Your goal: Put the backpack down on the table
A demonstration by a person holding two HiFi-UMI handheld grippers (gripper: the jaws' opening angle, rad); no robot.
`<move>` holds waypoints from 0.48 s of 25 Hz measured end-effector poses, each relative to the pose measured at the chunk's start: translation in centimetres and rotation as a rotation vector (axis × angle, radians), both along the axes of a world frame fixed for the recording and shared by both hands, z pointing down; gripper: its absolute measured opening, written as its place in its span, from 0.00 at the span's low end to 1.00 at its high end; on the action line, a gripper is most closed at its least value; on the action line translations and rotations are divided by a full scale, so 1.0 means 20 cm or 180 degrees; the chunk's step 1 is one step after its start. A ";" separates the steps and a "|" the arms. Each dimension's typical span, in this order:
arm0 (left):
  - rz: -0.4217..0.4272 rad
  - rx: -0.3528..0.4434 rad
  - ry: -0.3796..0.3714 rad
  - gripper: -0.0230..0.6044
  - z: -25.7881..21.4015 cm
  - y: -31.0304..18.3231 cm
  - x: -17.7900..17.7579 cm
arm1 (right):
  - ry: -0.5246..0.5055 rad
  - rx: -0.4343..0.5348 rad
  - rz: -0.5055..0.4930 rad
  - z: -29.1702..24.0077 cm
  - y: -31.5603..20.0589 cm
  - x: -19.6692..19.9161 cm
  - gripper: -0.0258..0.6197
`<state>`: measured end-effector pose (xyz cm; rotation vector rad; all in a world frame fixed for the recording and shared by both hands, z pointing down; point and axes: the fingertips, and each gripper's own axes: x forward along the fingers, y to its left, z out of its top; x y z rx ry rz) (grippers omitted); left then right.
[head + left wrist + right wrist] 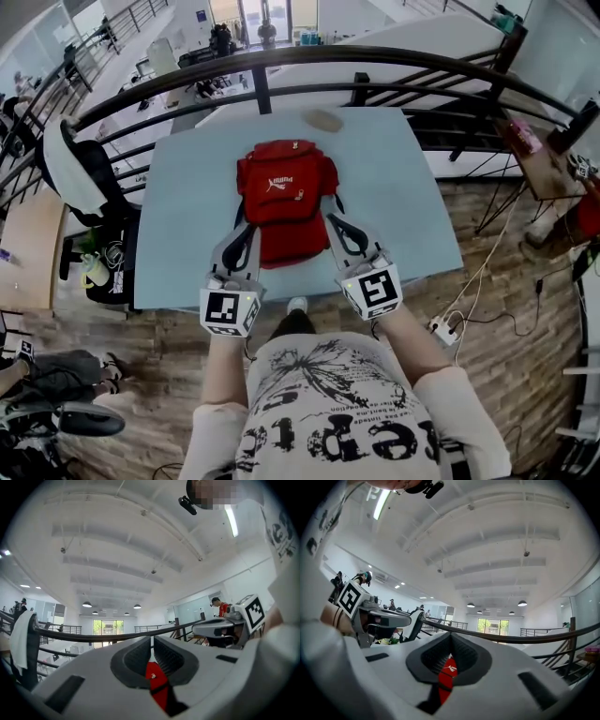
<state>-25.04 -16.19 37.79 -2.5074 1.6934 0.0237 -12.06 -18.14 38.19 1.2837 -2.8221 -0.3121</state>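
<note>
A red backpack (286,192) with a white logo shows over the pale blue table (187,225), straight ahead of me. My left gripper (246,230) is shut at its lower left corner and my right gripper (336,223) at its lower right, each where a black strap leaves the bag. In the left gripper view the jaws (153,641) are closed, pointing level, with the red backpack (154,677) and a dark strap just below them. The right gripper view shows the same: closed jaws (451,637) over the red backpack (447,670). Whether the bag rests on the table is hidden.
A dark curved railing (281,61) runs behind the table's far edge. A small tan object (324,120) lies near that edge. A chair draped in white cloth (70,169) stands left of the table. A power strip (441,330) and cables lie on the floor at right.
</note>
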 end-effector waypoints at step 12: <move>0.0071 -0.0002 -0.0060 0.08 0.03 0.08 0.04 | 0.0016 -0.0060 -0.0083 0.05 0.07 -0.01 0.03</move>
